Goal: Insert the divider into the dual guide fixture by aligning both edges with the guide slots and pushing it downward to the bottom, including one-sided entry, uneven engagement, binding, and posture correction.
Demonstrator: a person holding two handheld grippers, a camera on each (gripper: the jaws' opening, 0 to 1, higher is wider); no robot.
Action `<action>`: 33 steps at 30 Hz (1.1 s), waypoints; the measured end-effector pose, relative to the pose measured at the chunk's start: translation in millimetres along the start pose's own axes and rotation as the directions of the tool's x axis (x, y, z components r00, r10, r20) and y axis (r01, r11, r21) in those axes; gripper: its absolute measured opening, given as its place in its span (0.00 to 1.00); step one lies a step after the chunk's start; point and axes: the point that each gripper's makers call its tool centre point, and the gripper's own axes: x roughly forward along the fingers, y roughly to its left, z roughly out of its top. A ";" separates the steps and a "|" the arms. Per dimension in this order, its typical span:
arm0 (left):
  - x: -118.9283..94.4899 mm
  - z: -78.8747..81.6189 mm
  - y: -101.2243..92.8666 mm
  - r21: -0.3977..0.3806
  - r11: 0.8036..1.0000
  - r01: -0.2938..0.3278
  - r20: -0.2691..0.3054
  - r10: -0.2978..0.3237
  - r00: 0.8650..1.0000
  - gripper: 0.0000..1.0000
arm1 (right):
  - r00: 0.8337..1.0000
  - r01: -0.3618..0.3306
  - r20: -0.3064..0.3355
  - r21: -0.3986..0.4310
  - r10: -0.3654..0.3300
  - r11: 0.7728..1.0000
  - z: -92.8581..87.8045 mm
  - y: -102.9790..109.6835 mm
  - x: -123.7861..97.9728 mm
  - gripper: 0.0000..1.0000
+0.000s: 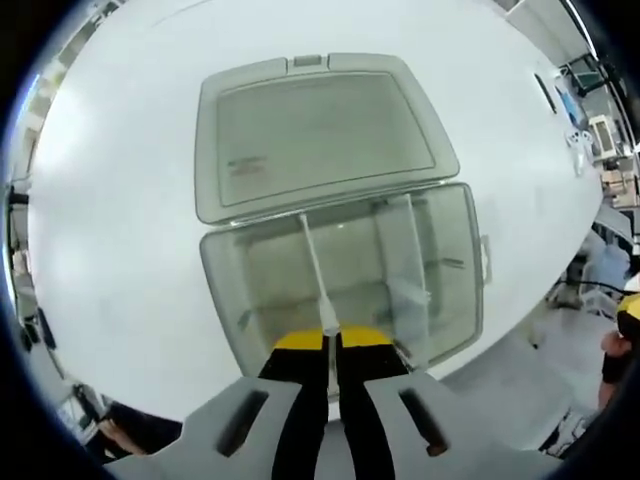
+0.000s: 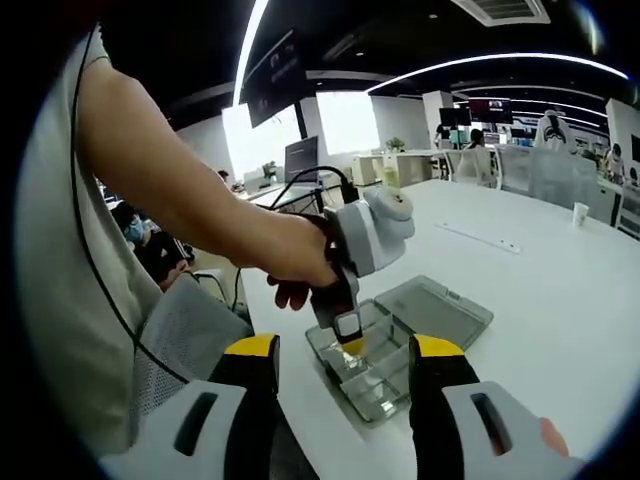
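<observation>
Setting: a bright open office; a wide white worktop (image 1: 110, 220) carries the things.
Divider: a thin, pale, translucent plastic strip (image 1: 314, 262), standing on edge inside the box, running from the hinge side toward the left gripper.
Fixture: a clear plastic box (image 1: 345, 280) with its lid (image 1: 310, 130) folded flat open behind it; a second partition (image 1: 402, 255) already stands to one side.
Left gripper: (image 1: 331, 345) yellow-tipped jaws clenched on the near end of the divider, pinching its flat faces.
Right gripper: (image 2: 345, 362) jaws spread and released, holding nothing – hovering apart from the box, looking on at the person's hand (image 2: 290, 262).
Handling, as a judgement: light and stiff along its length but likely to flex sideways – smooth faces may slip.
Where to hold: near the top edge, mid-length if possible, so both ends descend level and neither slot binds.
</observation>
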 end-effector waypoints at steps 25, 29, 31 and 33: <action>-13.6 1.8 -5.1 0.033 0.997 0.077 0.028 -0.078 0.997 0.09 | 1.000 -0.011 -0.013 -0.027 0.010 1.000 6.1 7.9 2.4 0.49; -17.6 -0.6 -7.5 0.040 0.995 0.088 0.033 -0.089 0.995 0.09 | 1.000 -0.015 -0.018 -0.036 0.014 0.999 9.0 11.6 3.4 0.49; -18.4 -1.4 -6.5 0.035 0.995 0.096 0.037 -0.097 0.995 0.08 | 1.000 -0.019 -0.023 -0.040 0.018 0.999 9.3 13.9 4.3 0.49; -17.6 -2.6 -6.1 0.029 0.994 0.106 0.038 -0.107 0.994 0.08 | 0.999 -0.021 -0.027 -0.047 0.020 0.999 9.5 15.7 5.1 0.49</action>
